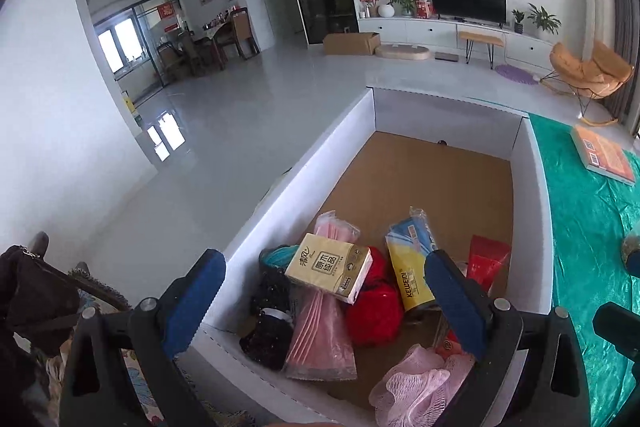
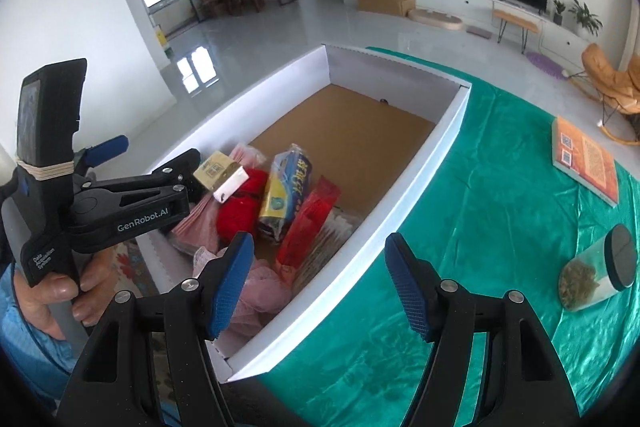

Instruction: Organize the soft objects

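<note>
A white cardboard box (image 1: 356,123) with a brown floor holds the soft things: a tan tissue pack (image 1: 328,267) on top of red yarn (image 1: 376,303), a pink packet (image 1: 320,339), a yellow-blue cloth pack (image 1: 412,263), a red bag (image 1: 488,263), a black beaded pouch (image 1: 268,335) and a pink mesh sponge (image 1: 416,383). My left gripper (image 1: 326,291) is open and empty above the box's near end; it also shows in the right wrist view (image 2: 160,163). My right gripper (image 2: 320,283) is open and empty over the box's right wall (image 2: 416,187).
The box stands on a table with a green cloth (image 2: 480,227). An orange book (image 2: 586,161) and a clear jar with a grey lid (image 2: 600,271), lying on its side, rest on the cloth to the right. The box's far half is bare cardboard (image 1: 420,179).
</note>
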`<state>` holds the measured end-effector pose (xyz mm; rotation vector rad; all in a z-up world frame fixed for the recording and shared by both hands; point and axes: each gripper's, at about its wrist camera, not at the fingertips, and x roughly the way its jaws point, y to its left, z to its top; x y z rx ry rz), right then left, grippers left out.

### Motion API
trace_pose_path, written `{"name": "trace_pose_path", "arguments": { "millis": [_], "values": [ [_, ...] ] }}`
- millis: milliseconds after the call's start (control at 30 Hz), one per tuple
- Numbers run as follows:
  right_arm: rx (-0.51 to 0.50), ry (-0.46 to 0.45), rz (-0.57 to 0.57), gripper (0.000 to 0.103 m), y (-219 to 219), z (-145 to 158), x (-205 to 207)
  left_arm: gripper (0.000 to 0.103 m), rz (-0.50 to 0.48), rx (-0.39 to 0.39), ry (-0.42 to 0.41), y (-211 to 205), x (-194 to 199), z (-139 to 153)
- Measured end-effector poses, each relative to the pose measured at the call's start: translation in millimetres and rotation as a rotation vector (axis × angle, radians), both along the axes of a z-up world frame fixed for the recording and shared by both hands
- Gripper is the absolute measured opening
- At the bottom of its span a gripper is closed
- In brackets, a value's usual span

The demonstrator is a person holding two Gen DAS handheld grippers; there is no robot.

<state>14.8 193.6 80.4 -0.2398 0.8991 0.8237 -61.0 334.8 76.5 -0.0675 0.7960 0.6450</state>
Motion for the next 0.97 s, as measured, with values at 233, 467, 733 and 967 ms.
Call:
{"name": "trace_pose_path", "arguments": {
  "millis": [233,467,733,967],
  "values": [
    [-0.049,-0.036,0.025,0.072,9,-2,-10,0.099,0.020,-0.003,-0.009,2,-4,1],
    [-0.062,-0.043,0.041,0.072,13,-4,-15,0.099,0.030,0.010,-0.014,0,-4,1],
    [-0.062,-0.047,0.043,0.072,14,-3,-16,0.099,0.035,0.022,-0.015,1,-5,1],
    [-0.058,-0.052,0.038,0.072,12,-1,-17,0.099,0.029,0.025,-0.039,-6,-9,4]
  ]
}}
